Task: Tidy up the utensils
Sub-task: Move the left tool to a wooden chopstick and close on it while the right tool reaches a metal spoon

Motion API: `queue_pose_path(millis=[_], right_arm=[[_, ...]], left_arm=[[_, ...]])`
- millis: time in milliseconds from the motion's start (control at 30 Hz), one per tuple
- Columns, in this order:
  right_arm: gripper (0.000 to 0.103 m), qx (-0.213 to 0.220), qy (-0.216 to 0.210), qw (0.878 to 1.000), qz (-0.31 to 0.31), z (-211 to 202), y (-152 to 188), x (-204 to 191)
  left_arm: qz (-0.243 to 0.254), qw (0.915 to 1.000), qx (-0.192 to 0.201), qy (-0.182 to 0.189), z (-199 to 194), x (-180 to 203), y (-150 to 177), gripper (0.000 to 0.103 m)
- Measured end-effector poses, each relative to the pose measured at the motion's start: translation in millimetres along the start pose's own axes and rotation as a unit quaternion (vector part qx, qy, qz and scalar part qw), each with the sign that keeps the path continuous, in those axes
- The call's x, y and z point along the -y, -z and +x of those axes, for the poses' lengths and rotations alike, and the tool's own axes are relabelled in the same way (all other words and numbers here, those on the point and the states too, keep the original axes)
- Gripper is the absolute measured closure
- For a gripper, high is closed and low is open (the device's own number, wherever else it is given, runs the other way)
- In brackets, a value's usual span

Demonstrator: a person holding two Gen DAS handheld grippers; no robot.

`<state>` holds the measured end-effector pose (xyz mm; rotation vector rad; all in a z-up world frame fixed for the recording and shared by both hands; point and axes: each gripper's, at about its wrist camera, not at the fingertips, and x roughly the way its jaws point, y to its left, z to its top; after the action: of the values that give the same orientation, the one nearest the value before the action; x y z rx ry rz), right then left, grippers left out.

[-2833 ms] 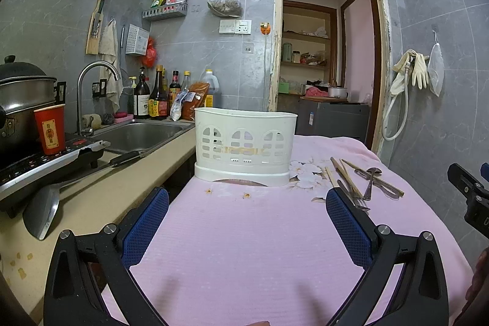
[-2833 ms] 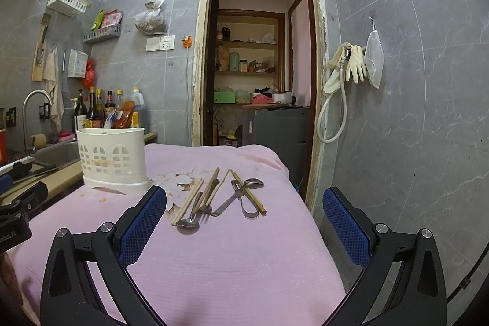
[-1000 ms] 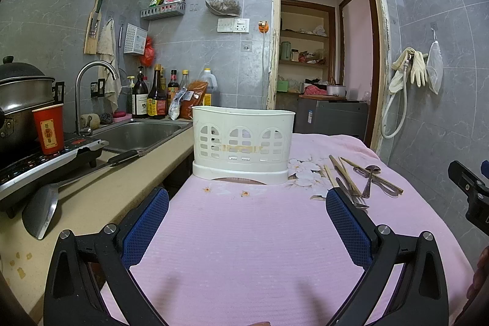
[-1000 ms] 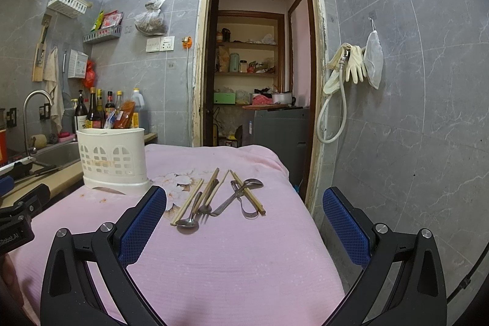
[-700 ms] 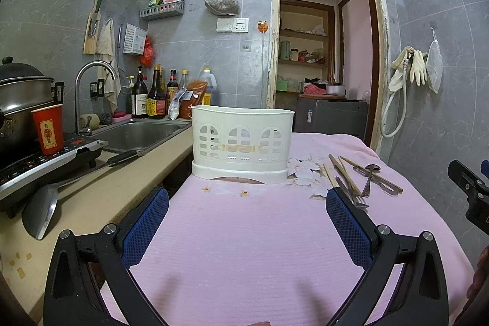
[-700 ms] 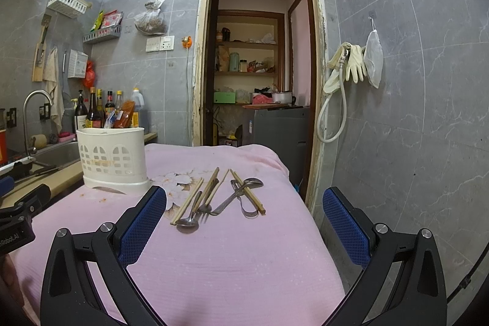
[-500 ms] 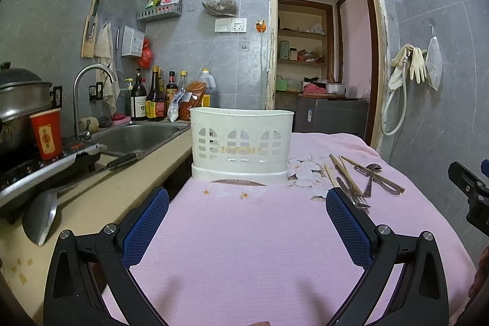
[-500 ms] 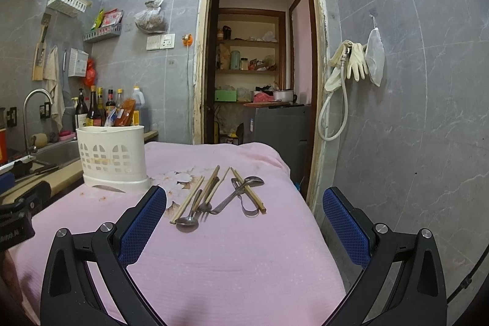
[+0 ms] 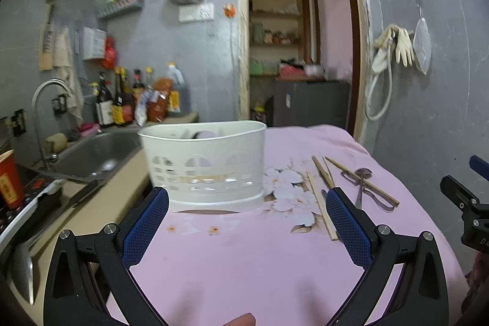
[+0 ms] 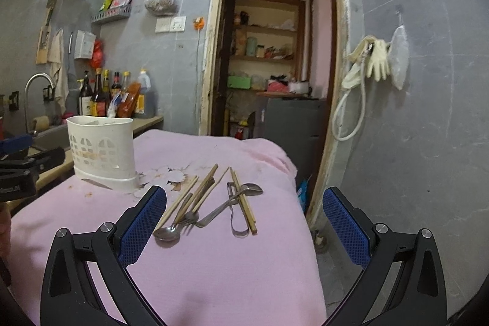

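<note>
Both grippers have moved nearer: utensils [image 10: 211, 200] lie just ahead of the wide-spread right gripper [image 10: 244, 225]; left gripper [image 9: 247, 219], equally wide, faces the holder [image 9: 203, 167].

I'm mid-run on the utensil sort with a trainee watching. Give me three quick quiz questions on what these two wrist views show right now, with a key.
1. True or false: the white utensil holder stands upright on the pink cloth.
2. The wooden chopsticks lie: A) inside the holder, B) loose on the cloth with the spoons, C) in the sink.
3. Fill in: both the left gripper and the right gripper are ____ and hold nothing.

Key: 1 true; 2 B; 3 open.
</note>
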<state>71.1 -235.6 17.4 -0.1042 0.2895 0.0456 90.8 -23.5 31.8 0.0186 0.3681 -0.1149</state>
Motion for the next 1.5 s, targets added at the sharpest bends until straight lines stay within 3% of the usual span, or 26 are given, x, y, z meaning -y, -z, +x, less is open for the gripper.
queue_pose_path(millis=[300,500,633,833,933,1133,1400,1500], right_arm=[[0.000,-0.054,-0.024,0.998,-0.019,61,-20,25],[0.000,-0.107,-0.050,0.993,-0.009,107,-20,45],[0.002,-0.143,-0.067,0.987,-0.001,136,-19,52],[0.023,-0.203,-0.102,0.974,0.017,177,-13,55],[0.033,-0.233,-0.112,0.966,0.023,195,-11,56],[0.044,-0.290,-0.125,0.947,0.053,228,-8,64],[0.050,-0.327,-0.149,0.931,0.066,251,-2,59],[0.055,-0.327,-0.146,0.931,0.070,254,-1,59]], left_arm=[[0.048,0.9945,-0.082,0.045,64,22,-20,0.002],[0.070,0.9854,-0.129,0.086,110,41,-20,0.004],[0.083,0.9762,-0.168,0.109,142,51,-16,0.024],[0.081,0.9571,-0.237,0.147,190,56,-4,0.060],[0.071,0.9488,-0.267,0.154,212,53,0,0.073],[0.046,0.9321,-0.309,0.182,242,48,5,0.077],[0.028,0.9200,-0.329,0.211,257,43,2,0.082],[0.022,0.9176,-0.333,0.215,257,40,2,0.094]])
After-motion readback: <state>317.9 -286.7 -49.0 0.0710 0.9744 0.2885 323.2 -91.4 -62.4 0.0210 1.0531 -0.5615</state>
